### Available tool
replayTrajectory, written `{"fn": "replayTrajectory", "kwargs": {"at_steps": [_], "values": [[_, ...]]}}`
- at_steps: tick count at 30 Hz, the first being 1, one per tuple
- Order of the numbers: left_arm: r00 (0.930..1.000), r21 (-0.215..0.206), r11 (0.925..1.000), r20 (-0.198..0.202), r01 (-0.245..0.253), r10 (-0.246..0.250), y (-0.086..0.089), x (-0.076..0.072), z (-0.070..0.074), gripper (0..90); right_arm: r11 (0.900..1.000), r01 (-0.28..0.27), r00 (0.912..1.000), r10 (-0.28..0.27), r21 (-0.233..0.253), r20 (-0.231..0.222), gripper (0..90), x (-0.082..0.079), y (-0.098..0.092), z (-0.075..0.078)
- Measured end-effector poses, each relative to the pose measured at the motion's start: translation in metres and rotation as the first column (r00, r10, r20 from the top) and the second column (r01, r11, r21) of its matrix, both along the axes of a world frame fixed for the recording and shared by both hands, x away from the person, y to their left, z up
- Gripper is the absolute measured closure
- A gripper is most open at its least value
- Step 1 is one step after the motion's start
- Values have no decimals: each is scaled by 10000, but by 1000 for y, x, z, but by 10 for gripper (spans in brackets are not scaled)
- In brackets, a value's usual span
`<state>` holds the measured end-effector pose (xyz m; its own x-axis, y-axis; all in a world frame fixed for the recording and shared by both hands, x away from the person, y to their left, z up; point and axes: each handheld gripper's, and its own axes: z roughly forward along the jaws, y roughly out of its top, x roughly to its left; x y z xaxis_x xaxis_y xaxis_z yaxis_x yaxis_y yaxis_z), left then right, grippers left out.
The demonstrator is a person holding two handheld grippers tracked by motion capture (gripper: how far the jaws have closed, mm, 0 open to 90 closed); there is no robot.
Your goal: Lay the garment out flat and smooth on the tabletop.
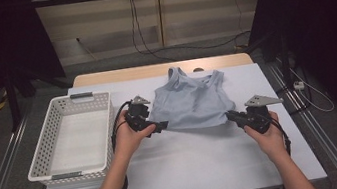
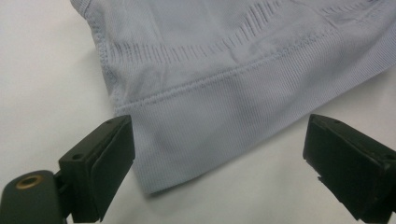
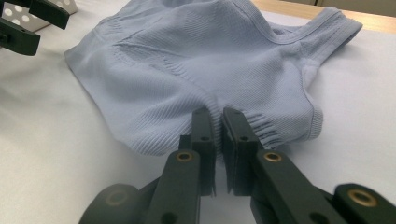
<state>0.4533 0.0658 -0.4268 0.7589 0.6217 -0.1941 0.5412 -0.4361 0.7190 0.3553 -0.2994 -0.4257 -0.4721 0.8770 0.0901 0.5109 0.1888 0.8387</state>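
A white-covered table point(image 1: 193, 171) carries a white basket point(image 1: 47, 143) — beside it, a pale-blue top point(image 1: 190, 101).

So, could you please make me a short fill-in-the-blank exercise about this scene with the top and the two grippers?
1. The right gripper is shut on the hem of the light blue ____.
2. The left gripper is ____, its fingers on either side of the hem corner.
3. The white basket stands on the person's ____ side.

Missing words: top; open; left
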Motion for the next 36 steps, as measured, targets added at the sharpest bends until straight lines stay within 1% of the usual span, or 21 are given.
{"fn": "replayTrajectory", "kwargs": {"at_steps": [5, 6, 7, 11, 14, 18, 22, 26, 29, 32, 33, 34, 36], "values": [[10000, 14, 10000, -11, 56, -56, -2, -1, -1, 93, 9999, 128, 9999, -128, -33, 19, 840, 1, 0, -1], [10000, 69, 10000, -12, 60, -60, -2, -1, -1, 93, 9999, 146, 9999, -146, -20, 14, 839, 2, 0, -1], [10000, 14, 10000, -33, 36, -36, -3, -1, -1, 93, 9998, 191, 9998, -191, -4, -21, 838, 3, 0, -2], [9999, 54, 9999, -40, 111, -110, -4, -1, -2, 93, 9995, 298, 9995, -299, -35, -100, 835, 11, 1, -5], [9998, 73, 9998, -77, 172, -171, -4, -1, -2, 93, 9990, 449, 9988, -448, 65, -179, 835, 20, 2, -8], [9999, 1, 9999, -40, 140, -140, -4, -1, -1, 93, 9986, 525, 9980, -528, -89, -361, 836, 30, 2, -13], [9999, -51, 9999, -70, 128, -129, -5, 0, -2, 93, 9979, 629, 9965, -638, -173, -544, 836, 37, 5, -19], [9998, -75, 9999, -91, 150, -150, -5, -1, -1, 93, 9969, 691, 9958, -711, -366, -580, 832, 42, 9, -20], [9998, -85, 9998, -116, 171, -172, -5, -1, -2, 93, 9961, 711, 9956, -741, -530, -575, 833, 49, 14, -24], [9998, -37, 9998, -102, 192, -193, -4, 0, -2, 93, 9935, 667, 9958, -720, -921, -563, 831, 54, 19, -26], [9996, -4, 9997, -152, 228, -228, -3, 0, -2, 93, 9933, 645, 9957, -704, -955, -598, 829, 55, 19, -27], [9998, -51, 9999, -113, 160, -161, -4, 0, -2, 93, 9939, 673, 9949, -734, -872, -687, 827, 55, 18, -27], [9998, -55, 9998, -124, 167, -167, -3, 0, -2, 93, 9946, 619, 9952, -678, -829, -699, 801, 54, 17, -26]]}}
